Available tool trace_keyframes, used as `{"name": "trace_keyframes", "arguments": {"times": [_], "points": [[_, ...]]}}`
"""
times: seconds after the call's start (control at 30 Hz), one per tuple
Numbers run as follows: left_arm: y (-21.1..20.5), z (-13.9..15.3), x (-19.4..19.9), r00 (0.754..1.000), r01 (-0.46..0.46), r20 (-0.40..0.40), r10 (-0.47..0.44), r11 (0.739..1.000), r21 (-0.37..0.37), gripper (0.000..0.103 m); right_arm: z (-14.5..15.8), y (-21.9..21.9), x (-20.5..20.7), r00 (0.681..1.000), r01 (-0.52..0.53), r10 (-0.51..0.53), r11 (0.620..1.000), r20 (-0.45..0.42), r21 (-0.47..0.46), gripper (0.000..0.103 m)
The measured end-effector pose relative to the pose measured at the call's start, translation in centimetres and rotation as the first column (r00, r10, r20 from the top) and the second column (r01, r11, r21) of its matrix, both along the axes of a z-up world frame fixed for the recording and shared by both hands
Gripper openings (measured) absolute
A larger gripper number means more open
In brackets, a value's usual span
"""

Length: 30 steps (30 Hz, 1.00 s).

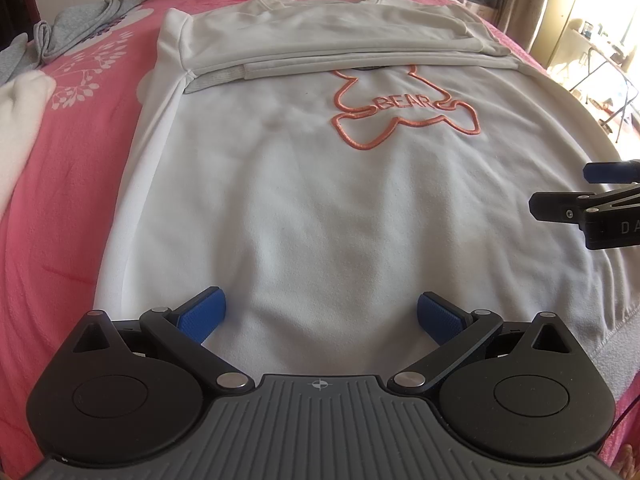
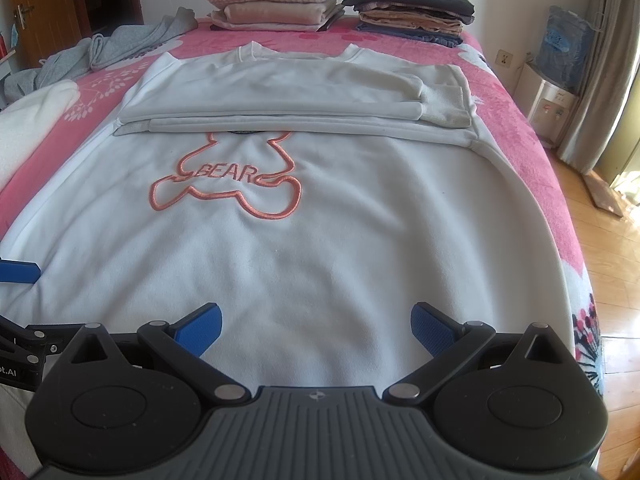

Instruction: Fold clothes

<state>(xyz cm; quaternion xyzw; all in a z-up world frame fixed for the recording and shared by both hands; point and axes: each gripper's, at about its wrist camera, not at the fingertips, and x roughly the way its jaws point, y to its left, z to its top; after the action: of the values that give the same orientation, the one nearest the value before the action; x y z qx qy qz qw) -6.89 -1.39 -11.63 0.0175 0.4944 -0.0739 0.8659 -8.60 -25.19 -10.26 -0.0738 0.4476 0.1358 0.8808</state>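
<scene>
Lay flat across a pink bedspread [image 2: 532,152]: white sweatshirt [image 2: 320,248] with orange "BEAR" outline [image 2: 226,184], both sleeves folded across the chest. Hovered over the near hem with fingers spread wide and nothing held: left gripper [image 1: 320,316] and right gripper [image 2: 316,326], side by side. Stacked beyond the collar: two piles of folded clothes [image 2: 276,4] [image 2: 412,8]. Crumpled on the left edge: grey garment [image 1: 80,28], beside a white cloth [image 1: 20,120]. Stood by the far wall: water dispenser [image 2: 548,108]
</scene>
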Motion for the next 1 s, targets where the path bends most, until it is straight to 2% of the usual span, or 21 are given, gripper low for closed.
{"name": "trace_keyframes", "arguments": {"times": [1.0], "points": [[0.14,-0.14,0.03,1.0,0.001,-0.004,-0.001,1.0,0.009,0.103,0.0,-0.1,0.02,1.0,0.004,-0.004,1.0,-0.001,-0.006,0.103]]}}
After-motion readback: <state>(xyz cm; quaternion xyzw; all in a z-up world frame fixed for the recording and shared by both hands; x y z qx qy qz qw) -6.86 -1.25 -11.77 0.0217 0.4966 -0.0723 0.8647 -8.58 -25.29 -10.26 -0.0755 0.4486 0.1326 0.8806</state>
